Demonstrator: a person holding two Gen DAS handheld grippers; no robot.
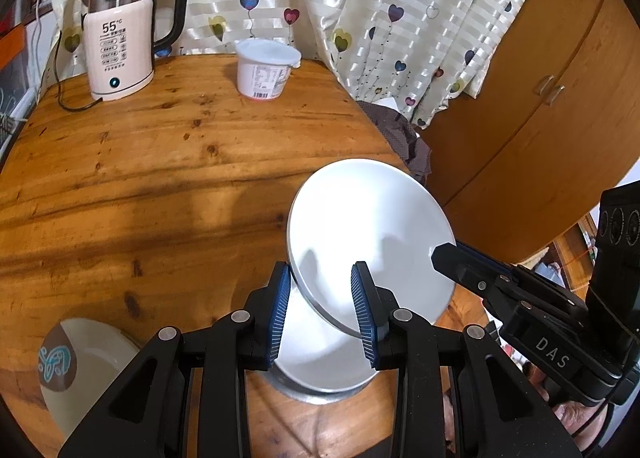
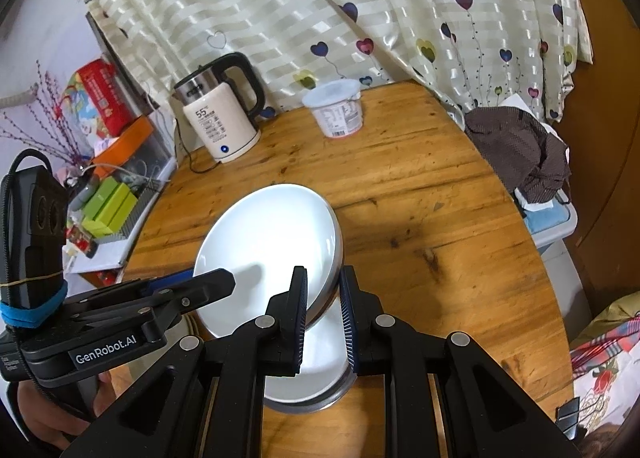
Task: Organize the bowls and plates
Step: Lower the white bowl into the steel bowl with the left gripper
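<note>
The white round shallow plate (image 1: pixel 368 226) is hanging tilted in the air over the near edge of the round knotty wooden bench (image 1: pixel 160 178), and both hands are carrying it.

The left gripper (image 1: pixel 322 310) is straddling the plate's near-left rim. Its jaws are standing partly open, one pad under the grey metal underside and the other lying on the white face, and they appear to be pressing on it. The right gripper (image 2: pixel 324 318) is pinching the opposite rim with its jaws nearly closed, the rim wedged between the pads. Neither hand is nearer than the other, since each is already on its own side.

Being round, the plate is offering no long axis. The line that matters is the one running from grip to grip, across the bench from left to right. The white face is pointing up and back toward the person, with the far rim raised and the near rim hanging low.

Straight below the jaws, a second white dish with a grey metal rim (image 2: pixel 304 398) is sitting flat on the bench. Judging by the task, the coming move is depending on levelling the plate and lowering it squarely onto that dish. A cream bowl with a brown and teal patch (image 1: pixel 92 362) is waiting at the near-left edge, closer to the left gripper.
</note>
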